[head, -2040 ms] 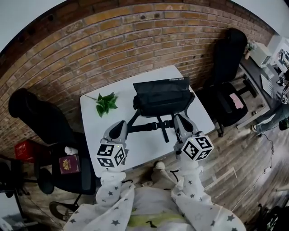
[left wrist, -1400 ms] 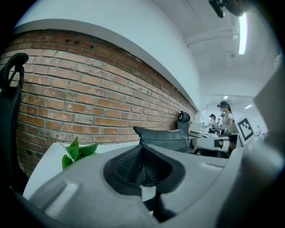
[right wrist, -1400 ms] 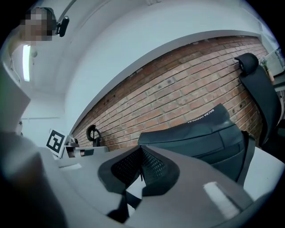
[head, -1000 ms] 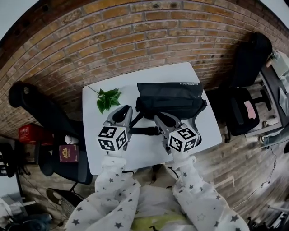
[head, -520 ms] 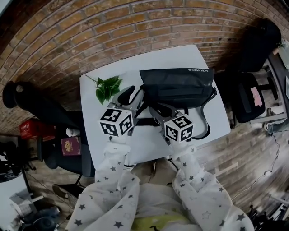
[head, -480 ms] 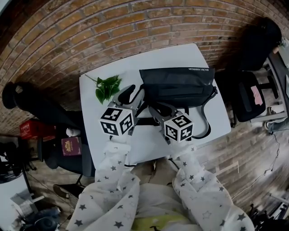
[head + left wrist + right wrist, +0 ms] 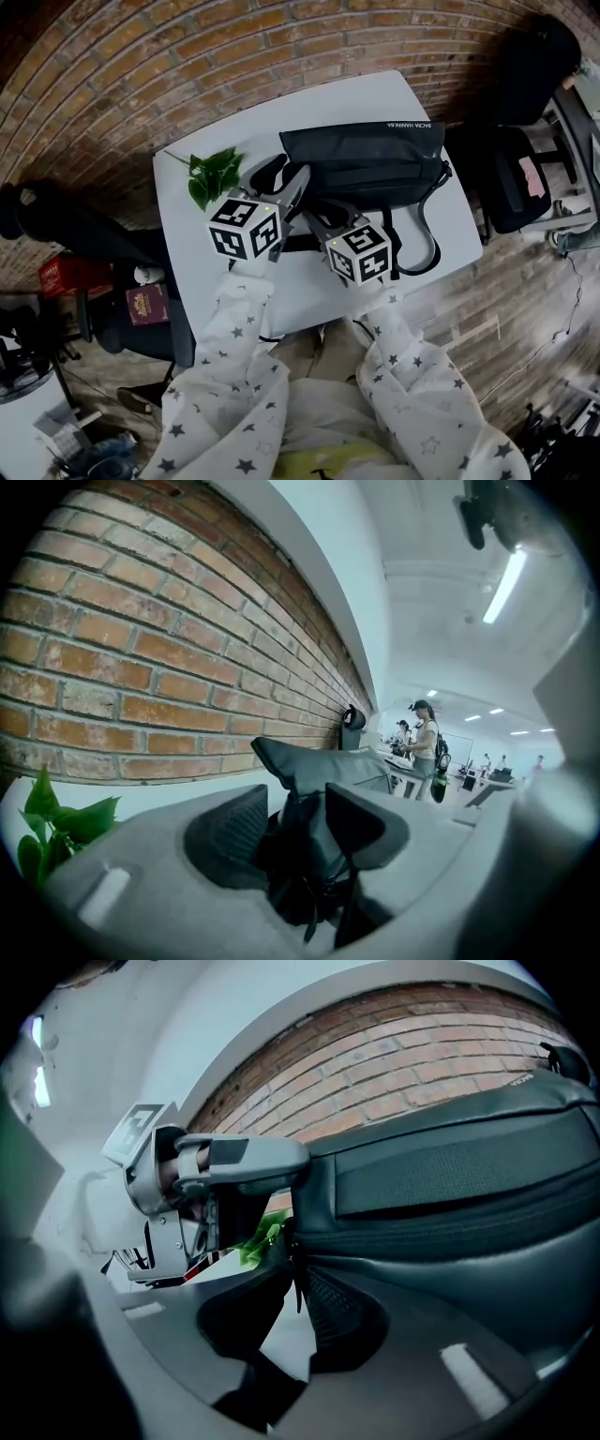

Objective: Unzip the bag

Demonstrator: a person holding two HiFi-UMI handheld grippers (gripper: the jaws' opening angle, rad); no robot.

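Black bag [image 7: 361,164] lies on the white table [image 7: 183,253], long side along the brick wall, strap [image 7: 417,248] looped off its near-right side. Green leaf sprig [image 7: 208,175] sits just beside its left end. Both grippers are at that left end, v. close to each other.

Left gripper [image 7: 295,817]: jaws spread wide & opening, with the bag's end corner between them. Pads don't look clamped on it.

Right gripper [image 7: 295,1314]: jaws part-way apart & closing. A thin dark tab [image 7: 297,1283] hangs between them at the bag's front seam, prob. the zip pull, but we can't be sure. White table shows through the gap, so no pinch yet.

We judge the step as: catch the pull + brace the bag. Zip looks shut, so the task has barely started.

To do it well, we'd close the right jaws squarely on the tab, not on the fabric lip next to it, or it slips or snags. The left should clamp the end corner firmly before any pull. The bag is soft & will likely slide or bunch on the smooth top w/o an anchor. Then drag the pull along the zip line toward the bag's right end, low & parallel to the seam, not upward. Mind the grippers don't bump.
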